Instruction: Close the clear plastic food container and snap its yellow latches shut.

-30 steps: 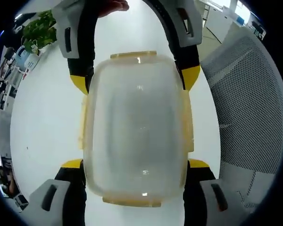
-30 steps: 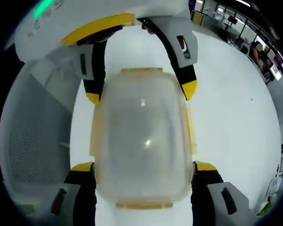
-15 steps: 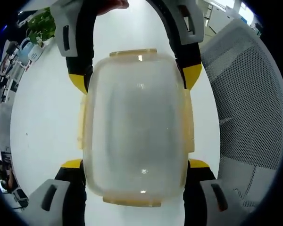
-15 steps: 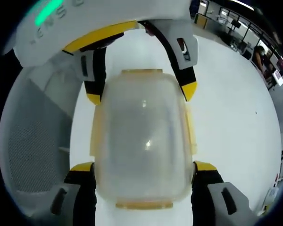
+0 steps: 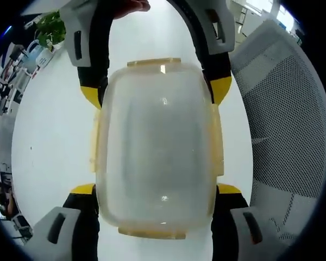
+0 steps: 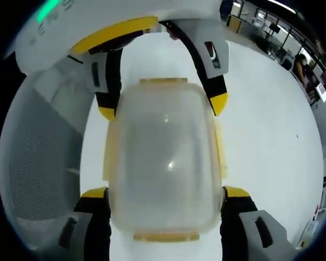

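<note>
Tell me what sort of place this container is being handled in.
Probably an open office or lab: a white table, a mesh-backed office chair beside it, a potted plant, and glass partitions with desks in the background.

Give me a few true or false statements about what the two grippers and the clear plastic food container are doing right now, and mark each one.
1. The clear plastic food container sits between the left gripper's jaws, one on each long side. True.
2. The container lies on a dark wooden surface. False: the white table is under it.
3. The right gripper straddles the container from the opposite end. True.
4. The container's lid is off and lying beside it. False: the lid is on the container, with yellow latches along its edges.
5. A grey mesh chair stands beside the table. True.
</note>
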`<state>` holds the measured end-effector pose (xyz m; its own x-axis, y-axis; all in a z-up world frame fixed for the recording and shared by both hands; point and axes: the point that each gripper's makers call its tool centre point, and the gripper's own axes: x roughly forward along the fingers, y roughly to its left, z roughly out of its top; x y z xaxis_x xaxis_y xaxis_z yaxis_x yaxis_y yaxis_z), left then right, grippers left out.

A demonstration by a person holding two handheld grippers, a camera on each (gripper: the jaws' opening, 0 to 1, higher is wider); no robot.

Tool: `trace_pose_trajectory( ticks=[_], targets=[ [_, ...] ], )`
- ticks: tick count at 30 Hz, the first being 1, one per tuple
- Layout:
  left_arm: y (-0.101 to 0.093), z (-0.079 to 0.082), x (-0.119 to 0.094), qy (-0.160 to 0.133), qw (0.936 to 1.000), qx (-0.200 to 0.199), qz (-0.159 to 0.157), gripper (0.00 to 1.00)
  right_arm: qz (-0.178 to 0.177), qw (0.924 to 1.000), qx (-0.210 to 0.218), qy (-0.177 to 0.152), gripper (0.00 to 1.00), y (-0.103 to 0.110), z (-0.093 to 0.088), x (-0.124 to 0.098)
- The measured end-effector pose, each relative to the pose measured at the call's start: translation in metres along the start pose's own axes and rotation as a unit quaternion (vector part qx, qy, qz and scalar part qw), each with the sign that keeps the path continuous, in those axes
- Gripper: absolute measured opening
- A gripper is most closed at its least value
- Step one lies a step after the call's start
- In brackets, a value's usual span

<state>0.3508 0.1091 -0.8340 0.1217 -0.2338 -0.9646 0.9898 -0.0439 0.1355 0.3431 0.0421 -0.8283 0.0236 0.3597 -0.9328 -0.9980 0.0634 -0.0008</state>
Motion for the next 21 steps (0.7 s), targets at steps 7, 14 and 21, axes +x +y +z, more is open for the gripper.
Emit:
trace_pose_trajectory(
  ticks=[7, 14, 21],
  targets=[
    [0.000, 0.000, 0.001, 0.001, 1.0000, -0.002, -0.003, 0.87, 0.005, 1.0000, -0.004, 0.007, 0.84, 0.000, 0.000, 0.001],
    [0.006, -0.002, 0.001, 0.002, 1.0000, -0.004, -0.004, 0.88, 0.005, 0.9999, -0.007, 0.009, 0.84, -0.006, 0.001, 0.001],
    [0.015, -0.004, 0.002, 0.005, 1.0000, -0.006, -0.005, 0.88, 0.006, 1.0000, -0.007, 0.003, 0.84, -0.016, 0.003, 0.001]
  ],
)
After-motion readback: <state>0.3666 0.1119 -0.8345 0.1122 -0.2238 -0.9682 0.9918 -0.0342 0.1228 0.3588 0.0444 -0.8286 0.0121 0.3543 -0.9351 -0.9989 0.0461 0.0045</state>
